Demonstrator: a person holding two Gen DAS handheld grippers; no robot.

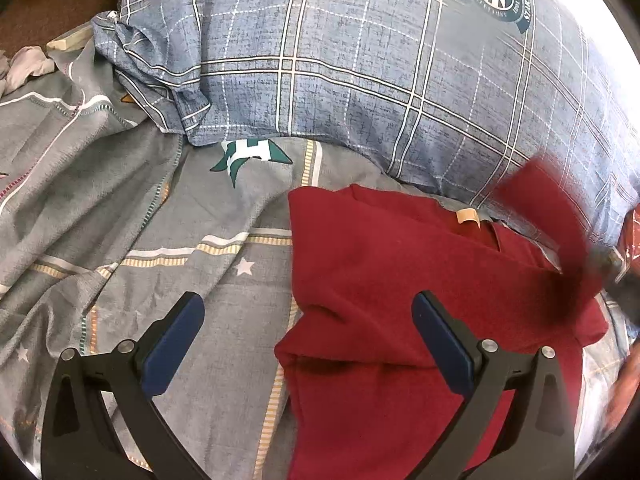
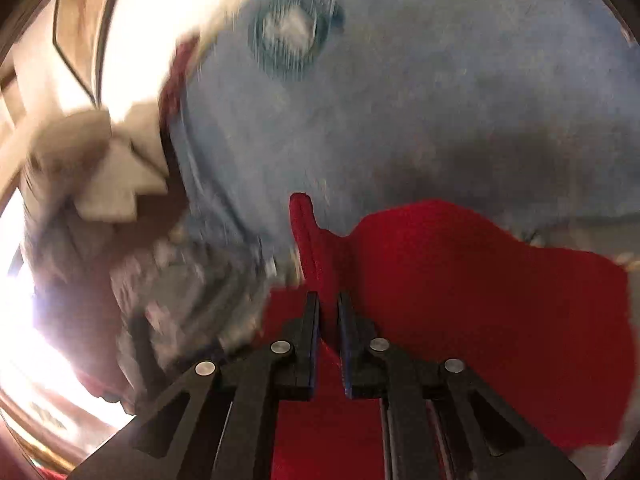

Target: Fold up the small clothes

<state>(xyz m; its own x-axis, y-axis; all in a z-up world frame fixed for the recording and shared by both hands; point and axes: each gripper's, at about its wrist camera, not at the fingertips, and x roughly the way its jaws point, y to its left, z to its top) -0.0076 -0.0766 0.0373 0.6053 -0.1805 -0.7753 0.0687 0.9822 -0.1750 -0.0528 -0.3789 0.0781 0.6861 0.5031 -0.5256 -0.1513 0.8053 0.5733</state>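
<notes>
A dark red garment (image 1: 384, 280) lies on the grey patterned bedsheet (image 1: 192, 240), its left side folded in, a tan label near the collar. My left gripper (image 1: 308, 312) is open and empty, hovering over the garment's left edge. In the right wrist view, my right gripper (image 2: 328, 312) is shut on a fold of the red garment (image 2: 460, 280) and holds it lifted; the view is motion-blurred. That lifted red flap (image 1: 552, 216) shows blurred at the right of the left wrist view.
A blue plaid pillow (image 1: 360, 60) with a round emblem lies behind the garment. Crumpled white cloth (image 1: 24, 68) and brown floor sit at the far left. A blurred pale bundle (image 2: 100, 168) is left of the right gripper.
</notes>
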